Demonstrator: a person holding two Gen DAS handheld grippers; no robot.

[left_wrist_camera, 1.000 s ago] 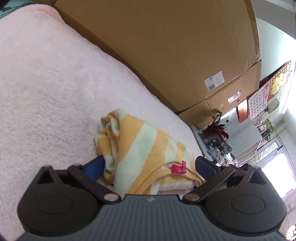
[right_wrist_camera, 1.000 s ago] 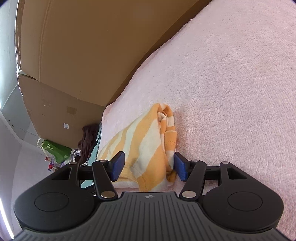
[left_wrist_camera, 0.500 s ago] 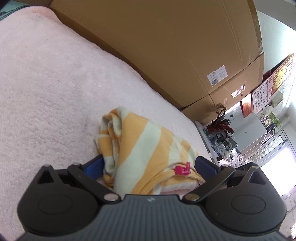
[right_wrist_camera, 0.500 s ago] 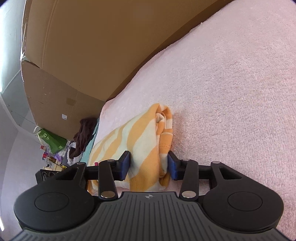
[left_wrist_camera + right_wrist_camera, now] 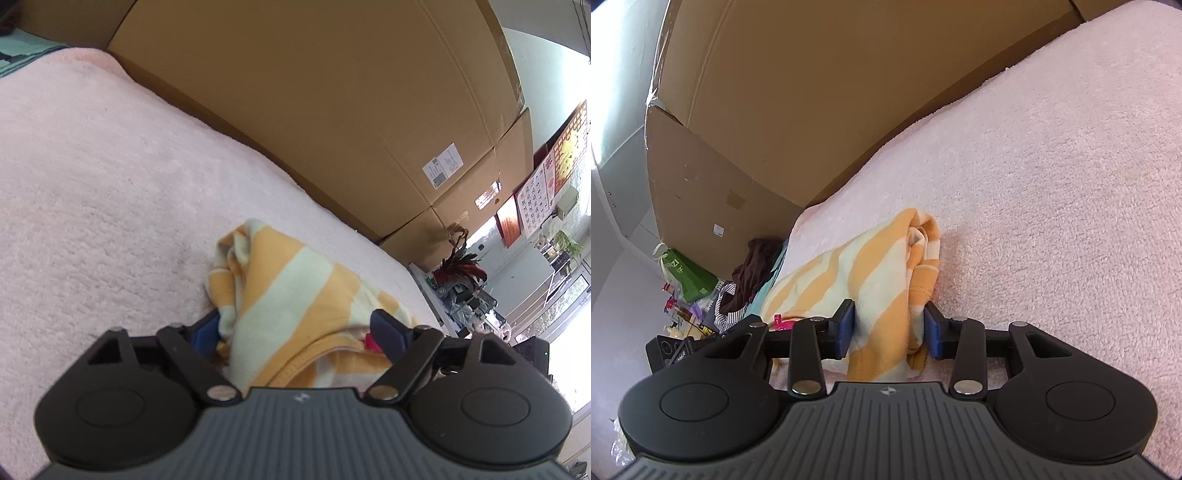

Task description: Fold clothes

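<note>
Left wrist view: the left gripper (image 5: 297, 330) is closing around a folded striped shirt (image 5: 291, 295) on a pink blanket (image 5: 110, 184); the right gripper (image 5: 889, 330) pinches its other end

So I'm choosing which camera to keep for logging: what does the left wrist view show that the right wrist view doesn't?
Only the left wrist view shows the wall calendar, the red plant and the left gripper, closing around the shirt. Only the right shows the green bag, the dark clothes pile and the right gripper, pressed on the shirt. Both show the striped shirt, pink blanket and cardboard boxes.
</note>
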